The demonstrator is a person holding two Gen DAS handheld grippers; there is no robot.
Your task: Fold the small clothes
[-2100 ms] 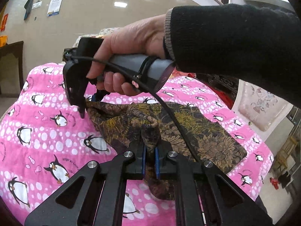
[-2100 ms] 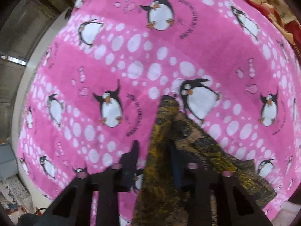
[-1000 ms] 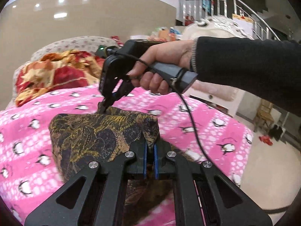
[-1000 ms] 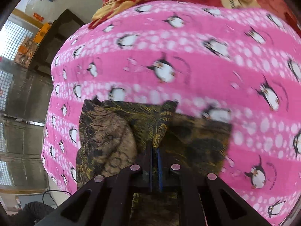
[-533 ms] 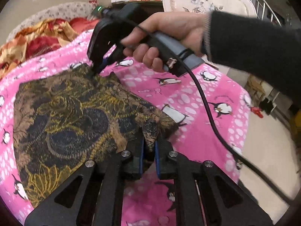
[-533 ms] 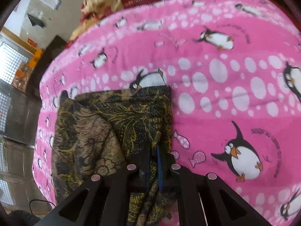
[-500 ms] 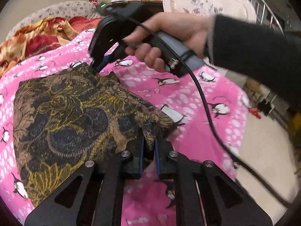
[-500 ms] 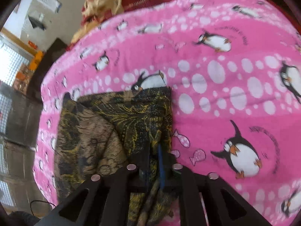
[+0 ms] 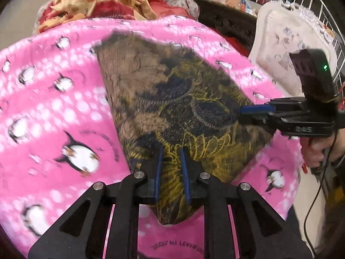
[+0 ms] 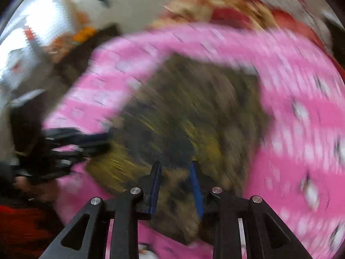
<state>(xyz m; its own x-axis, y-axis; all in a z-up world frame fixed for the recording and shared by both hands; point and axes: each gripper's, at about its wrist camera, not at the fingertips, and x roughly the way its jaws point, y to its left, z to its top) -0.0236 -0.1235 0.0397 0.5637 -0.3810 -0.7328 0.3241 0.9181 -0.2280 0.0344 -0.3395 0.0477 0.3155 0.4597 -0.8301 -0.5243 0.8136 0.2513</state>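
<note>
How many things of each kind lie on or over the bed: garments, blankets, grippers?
Garment: 1
Pink blanket: 1
Red-orange blanket: 1
Grippers: 2, the left gripper and the right gripper
Total: 5

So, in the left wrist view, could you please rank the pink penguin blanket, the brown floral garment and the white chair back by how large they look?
1. pink penguin blanket
2. brown floral garment
3. white chair back, though it stands farther from the camera, so its true size is unsure.
</note>
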